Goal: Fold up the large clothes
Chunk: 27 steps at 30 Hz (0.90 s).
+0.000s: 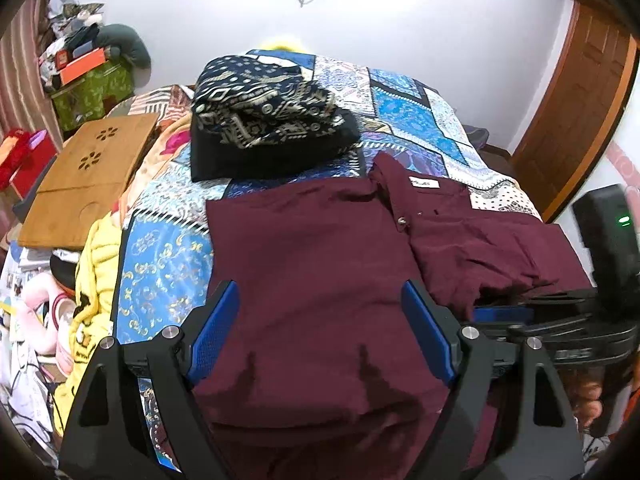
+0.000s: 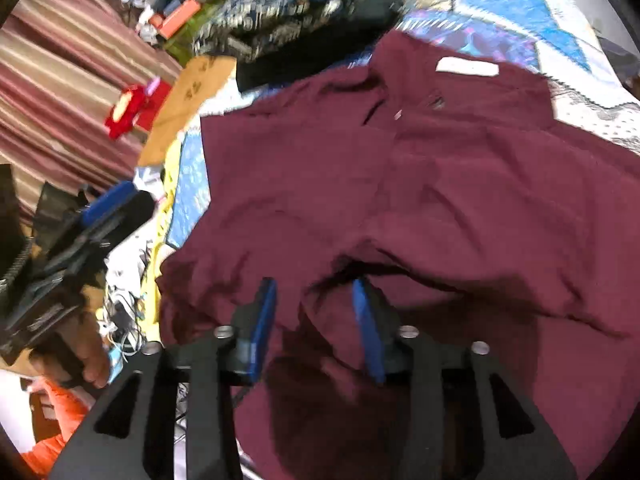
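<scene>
Blurring smears most of the right wrist view, so the far clutter there is hard to make out, and the fisheye rim cuts off the near hem of the dark maroon collared shirt (image 2: 460,200) in both views. That shirt lies spread on the blue patchwork bedspread (image 1: 168,264), collar and white neck label (image 1: 424,183) toward the far side, its right half rumpled into folds. The left gripper (image 1: 320,320) hovers over the smoother left panel with its blue-padded jaws spread wide, nothing between them. The right gripper (image 2: 316,320) has its jaws parted too, poised just above a raised fold of maroon cloth; whether the pads touch the fabric cannot be told through the blur. In the left view the right gripper shows only as a dark blurred shape at the right edge.

Beyond the collar sits a folded navy and cream patterned garment (image 1: 264,108) on black cloth, near the shirt's far edge. Bare bedspread runs along the shirt's left edge, then yellow fabric (image 1: 96,280) and a wooden lap tray (image 1: 88,176) crowd the bed's left side. More bedspread lies open past the collar to the right
</scene>
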Each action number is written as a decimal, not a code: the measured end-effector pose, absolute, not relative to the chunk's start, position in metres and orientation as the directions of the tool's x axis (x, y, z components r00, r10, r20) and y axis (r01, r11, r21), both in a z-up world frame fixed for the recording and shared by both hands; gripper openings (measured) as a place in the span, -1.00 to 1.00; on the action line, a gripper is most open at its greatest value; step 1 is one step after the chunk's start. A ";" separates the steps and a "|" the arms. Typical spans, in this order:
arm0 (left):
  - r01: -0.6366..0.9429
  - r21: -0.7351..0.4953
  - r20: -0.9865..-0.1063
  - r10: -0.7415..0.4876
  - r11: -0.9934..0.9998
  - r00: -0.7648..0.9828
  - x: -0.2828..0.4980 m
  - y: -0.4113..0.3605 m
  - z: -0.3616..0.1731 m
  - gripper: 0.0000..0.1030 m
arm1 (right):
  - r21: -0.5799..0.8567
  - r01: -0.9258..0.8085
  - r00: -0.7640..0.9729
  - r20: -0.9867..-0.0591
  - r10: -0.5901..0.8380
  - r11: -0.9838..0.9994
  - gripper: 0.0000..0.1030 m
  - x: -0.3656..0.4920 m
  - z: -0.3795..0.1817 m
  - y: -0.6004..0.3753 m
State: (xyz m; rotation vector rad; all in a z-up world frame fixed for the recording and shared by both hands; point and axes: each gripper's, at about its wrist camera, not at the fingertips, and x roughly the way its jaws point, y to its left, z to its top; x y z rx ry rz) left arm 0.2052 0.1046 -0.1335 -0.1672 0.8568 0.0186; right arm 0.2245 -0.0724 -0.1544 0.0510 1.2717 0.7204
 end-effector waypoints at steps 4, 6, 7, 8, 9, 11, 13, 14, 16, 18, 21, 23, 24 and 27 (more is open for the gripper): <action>-0.033 -0.118 -0.741 -0.066 0.992 0.668 0.215 0.083 -0.123 0.60 | 0.324 -0.480 0.254 -0.838 0.483 0.815 -0.17 0.211 -0.127 -0.109; 0.004 -0.103 -0.736 -0.079 0.995 0.673 0.220 0.068 -0.118 0.60 | 0.280 -0.463 0.327 -0.828 0.455 0.841 -0.13 0.208 -0.117 -0.129; 0.023 -0.098 -0.733 -0.088 0.995 0.674 0.223 0.060 -0.115 0.60 | 0.251 -0.447 0.370 -0.822 0.432 0.859 -0.12 0.207 -0.111 -0.141; 0.041 -0.092 -0.733 -0.095 0.995 0.674 0.226 0.052 -0.113 0.61 | 0.208 -0.423 0.424 -0.815 0.395 0.882 -0.12 0.204 -0.105 -0.157; 0.070 -0.082 -0.733 -0.108 0.994 0.672 0.231 0.039 -0.111 0.61 | 0.186 -0.410 0.451 -0.809 0.376 0.893 -0.12 0.204 -0.102 -0.165; 0.112 -0.066 -0.736 -0.125 0.991 0.666 0.237 0.021 -0.110 0.66 | 0.116 -0.371 0.532 -0.787 0.313 0.921 -0.12 0.201 -0.095 -0.189; 0.168 -0.044 -0.744 -0.144 0.985 0.652 0.245 -0.005 -0.111 0.73 | 0.059 -0.319 0.586 -0.772 0.246 0.946 -0.12 0.200 -0.093 -0.208; 0.197 -0.035 -0.746 -0.157 0.980 0.647 0.248 -0.016 -0.114 0.75 | 0.043 -0.300 0.599 -0.769 0.223 0.953 -0.12 0.198 -0.090 -0.216; 0.241 0.004 -0.766 -0.152 0.971 0.625 0.256 -0.042 -0.123 0.75 | 0.029 -0.249 0.616 -0.767 0.181 0.968 -0.12 0.197 -0.092 -0.237; 0.293 0.038 -0.790 -0.151 0.955 0.594 0.262 -0.066 -0.136 0.75 | 0.039 -0.213 0.612 -0.774 0.164 0.976 -0.12 0.197 -0.098 -0.249; 0.371 0.048 -0.829 -0.171 0.927 0.533 0.269 -0.098 -0.155 0.75 | 0.066 -0.159 0.593 -0.791 0.149 0.985 -0.12 0.196 -0.110 -0.268; 0.410 0.047 -0.849 -0.179 0.911 0.497 0.273 -0.116 -0.165 0.75 | 0.089 -0.132 0.578 -0.802 0.150 0.987 -0.12 0.193 -0.119 -0.278; 0.422 0.050 -0.857 -0.178 0.905 0.484 0.274 -0.125 -0.170 0.75 | 0.097 -0.121 0.571 -0.807 0.150 0.988 -0.12 0.191 -0.122 -0.282; 0.449 0.060 -0.872 -0.172 0.892 0.458 0.280 -0.145 -0.183 0.75 | 0.120 -0.092 0.553 -0.819 0.151 0.989 -0.12 0.184 -0.130 -0.294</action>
